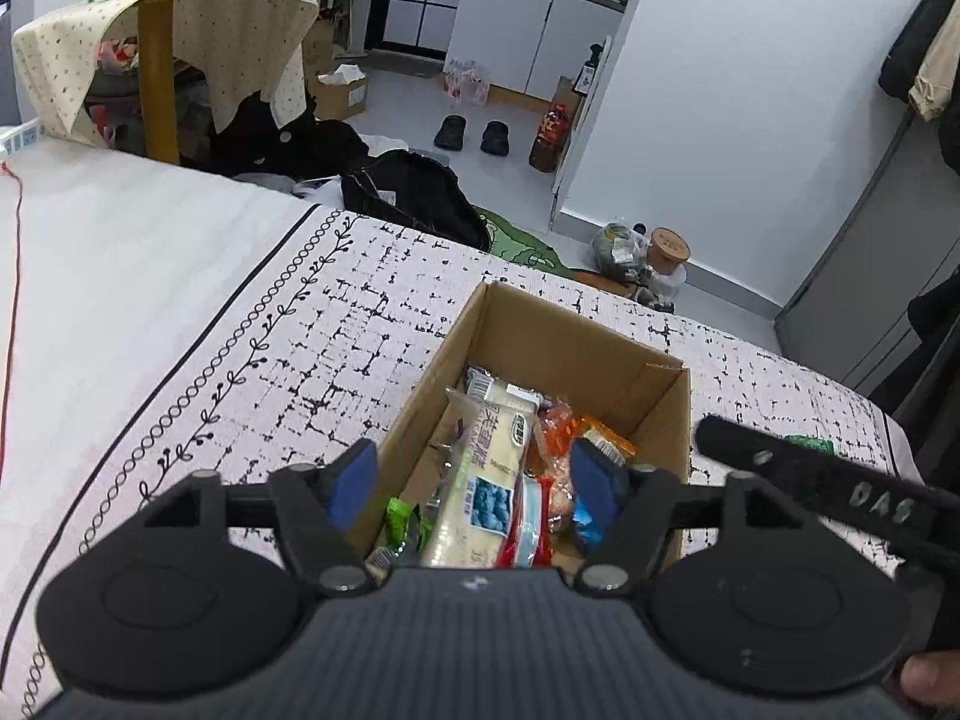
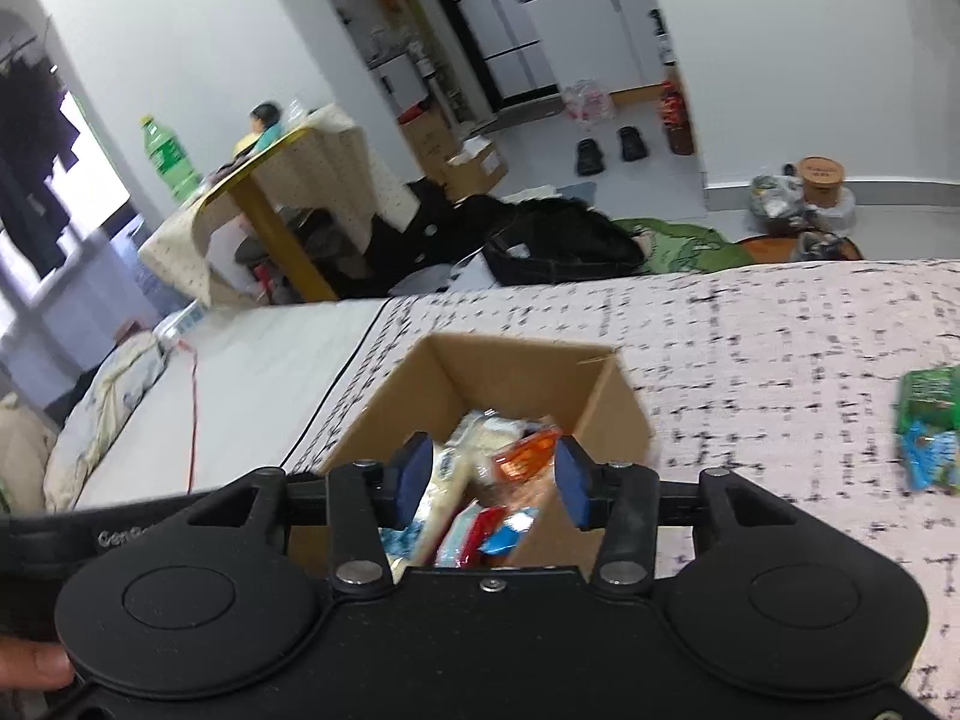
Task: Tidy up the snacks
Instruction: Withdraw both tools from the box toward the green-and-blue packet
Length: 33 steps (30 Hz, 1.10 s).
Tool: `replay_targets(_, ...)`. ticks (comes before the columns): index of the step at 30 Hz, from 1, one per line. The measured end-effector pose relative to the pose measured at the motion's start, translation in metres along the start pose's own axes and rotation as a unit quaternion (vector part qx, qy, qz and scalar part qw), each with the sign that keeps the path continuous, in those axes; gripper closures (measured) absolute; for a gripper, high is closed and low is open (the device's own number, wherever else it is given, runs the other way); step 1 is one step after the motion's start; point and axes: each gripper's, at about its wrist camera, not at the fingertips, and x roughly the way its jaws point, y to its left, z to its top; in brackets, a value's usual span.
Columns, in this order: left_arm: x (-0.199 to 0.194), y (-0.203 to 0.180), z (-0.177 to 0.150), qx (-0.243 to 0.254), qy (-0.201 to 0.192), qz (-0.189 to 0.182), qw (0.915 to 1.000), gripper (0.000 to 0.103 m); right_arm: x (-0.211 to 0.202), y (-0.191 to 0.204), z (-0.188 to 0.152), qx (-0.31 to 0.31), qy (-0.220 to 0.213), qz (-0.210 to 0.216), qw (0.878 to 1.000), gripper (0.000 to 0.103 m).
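Observation:
An open cardboard box [image 1: 630, 360] stands on a bed with a black-and-white patterned cover [image 1: 336, 324]. It holds several snack packs, among them a long cream pack [image 1: 489, 462] and an orange pack [image 1: 558, 426]. My left gripper [image 1: 474, 480] is open and empty, hovering above the box. My right gripper [image 2: 489, 477] is open and empty too, above the same box [image 2: 480, 366], over the orange pack [image 2: 528, 450]. A green snack pack [image 2: 930, 390] and a blue one [image 2: 933, 456] lie on the cover to the right of the box.
The other gripper's black body [image 1: 840, 480] reaches in at the right of the left wrist view. Beyond the bed's far edge are a black bag [image 1: 414, 192], a draped table [image 1: 180, 30], shoes [image 1: 474, 135] and floor clutter. A red cable [image 2: 193, 408] lies on the white sheet.

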Motion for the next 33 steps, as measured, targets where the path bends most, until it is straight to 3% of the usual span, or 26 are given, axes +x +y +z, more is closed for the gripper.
replay_targets(6, -0.002, -0.008, -0.002, -0.002, 0.0, 0.0, 1.0, 0.026, -0.018, -0.021, 0.001, 0.014, -0.017, -0.021, 1.0, 0.04)
replay_targets(14, -0.004, -0.028, -0.005, 0.023, -0.015, 0.008, 0.9996, 0.001, -0.035, -0.038, -0.003, 0.014, -0.032, -0.035, 0.999, 0.024)
replay_targets(24, -0.006, -0.054, -0.01, 0.038, -0.019, -0.007, 0.9991, 0.0, -0.054, -0.059, -0.01, 0.006, -0.043, -0.05, 0.998, 0.001)
replay_targets(33, -0.004, -0.081, -0.022, 0.047, -0.009, -0.033, 0.9983, 0.0, -0.072, -0.084, -0.021, 0.012, -0.044, -0.069, 0.997, 0.0)
